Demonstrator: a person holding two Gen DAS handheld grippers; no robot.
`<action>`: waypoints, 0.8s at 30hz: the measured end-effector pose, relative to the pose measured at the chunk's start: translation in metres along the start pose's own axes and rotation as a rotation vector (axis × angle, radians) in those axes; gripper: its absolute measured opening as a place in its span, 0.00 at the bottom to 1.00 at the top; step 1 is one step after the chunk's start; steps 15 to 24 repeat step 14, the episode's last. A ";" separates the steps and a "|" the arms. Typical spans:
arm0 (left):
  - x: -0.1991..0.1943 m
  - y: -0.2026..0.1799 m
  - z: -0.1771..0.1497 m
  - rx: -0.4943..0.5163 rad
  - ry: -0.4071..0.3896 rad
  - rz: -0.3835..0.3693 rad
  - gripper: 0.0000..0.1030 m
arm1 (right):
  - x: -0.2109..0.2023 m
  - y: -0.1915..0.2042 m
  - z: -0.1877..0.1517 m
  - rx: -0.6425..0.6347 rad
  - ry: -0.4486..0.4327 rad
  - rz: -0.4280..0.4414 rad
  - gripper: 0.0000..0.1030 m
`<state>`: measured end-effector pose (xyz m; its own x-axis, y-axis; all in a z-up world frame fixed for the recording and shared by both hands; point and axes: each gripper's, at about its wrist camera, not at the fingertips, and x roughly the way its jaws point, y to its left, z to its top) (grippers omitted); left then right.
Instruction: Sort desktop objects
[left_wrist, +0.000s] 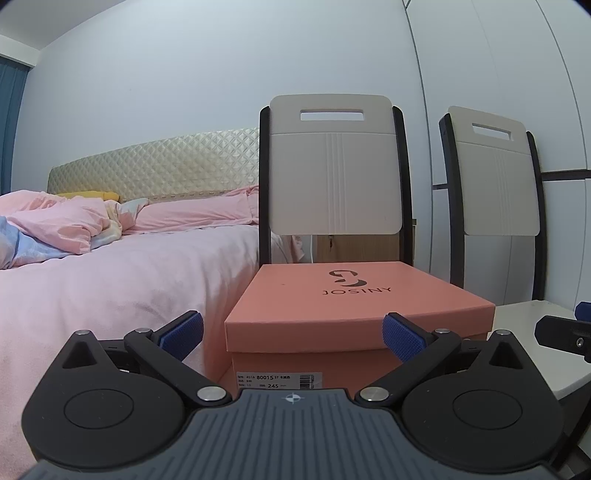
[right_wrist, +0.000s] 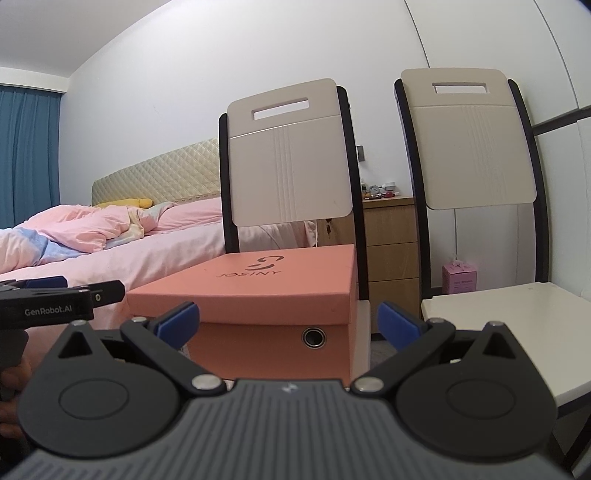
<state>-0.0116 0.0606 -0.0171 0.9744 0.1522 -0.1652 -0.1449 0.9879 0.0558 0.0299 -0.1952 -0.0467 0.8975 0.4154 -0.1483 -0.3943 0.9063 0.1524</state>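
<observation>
Two tongs, left tongs (left_wrist: 291, 334) and right tongs (right_wrist: 288, 325), both gape wide with nothing between their pads, aimed at the box (left_wrist: 354, 314). It sits lidded on the left chair (left_wrist: 334, 166), filling the seat to its front edge beside the bed (left_wrist: 110, 288). Flanking it this way likely sets up a two-sided lift. The right chair (right_wrist: 509, 314) seat is bare.
</observation>
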 end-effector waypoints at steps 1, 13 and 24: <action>0.000 0.000 0.000 0.001 0.000 0.000 1.00 | 0.000 0.000 0.000 0.000 -0.001 -0.001 1.00; 0.000 -0.002 -0.001 0.008 0.001 -0.003 1.00 | -0.001 -0.001 0.000 -0.003 -0.003 -0.011 1.00; 0.000 -0.002 -0.001 0.008 0.001 -0.003 1.00 | -0.002 -0.001 0.000 -0.003 -0.003 -0.012 1.00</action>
